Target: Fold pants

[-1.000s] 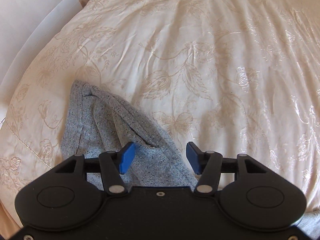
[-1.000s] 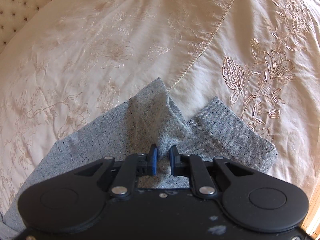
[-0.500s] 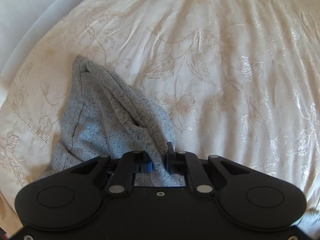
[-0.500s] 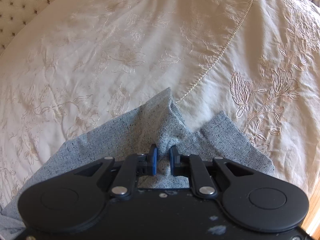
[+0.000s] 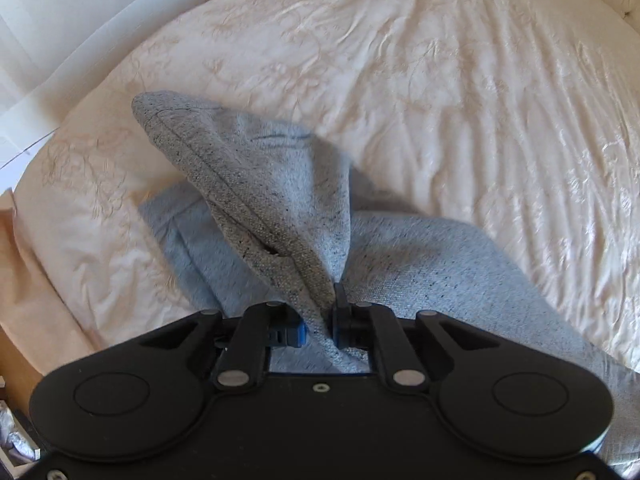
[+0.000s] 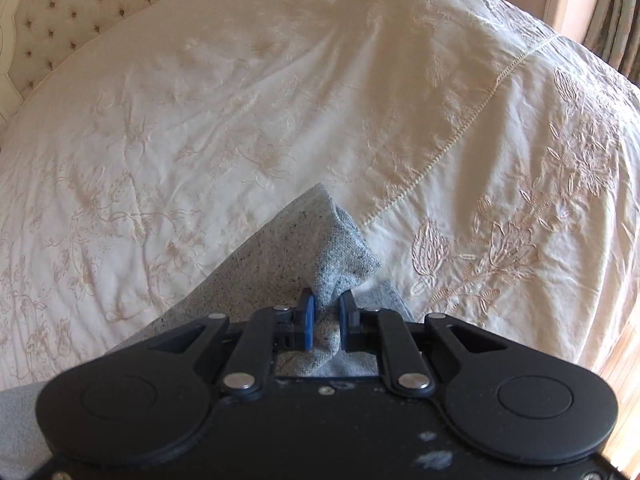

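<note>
The grey speckled pants [image 5: 280,200] lie on a cream embroidered bedspread [image 5: 460,100]. My left gripper [image 5: 320,326] is shut on a fold of the pants and holds it lifted above the bed, so the cloth hangs in a peak over the rest of the pants [image 5: 420,264]. My right gripper [image 6: 326,326] is shut on another bunch of the pants [image 6: 332,248], also raised off the bedspread [image 6: 280,100]. More grey cloth trails down to the lower left in the right wrist view.
A tufted cream headboard [image 6: 72,12] stands at the far left of the right wrist view. Curtains [image 6: 616,12] hang at the right. The bed's left edge and a white wall [image 5: 60,20] show in the left wrist view.
My left gripper was open over the pants a second ago, then closed on a fold. Both grippers have since lifted the cloth up off the bed.
</note>
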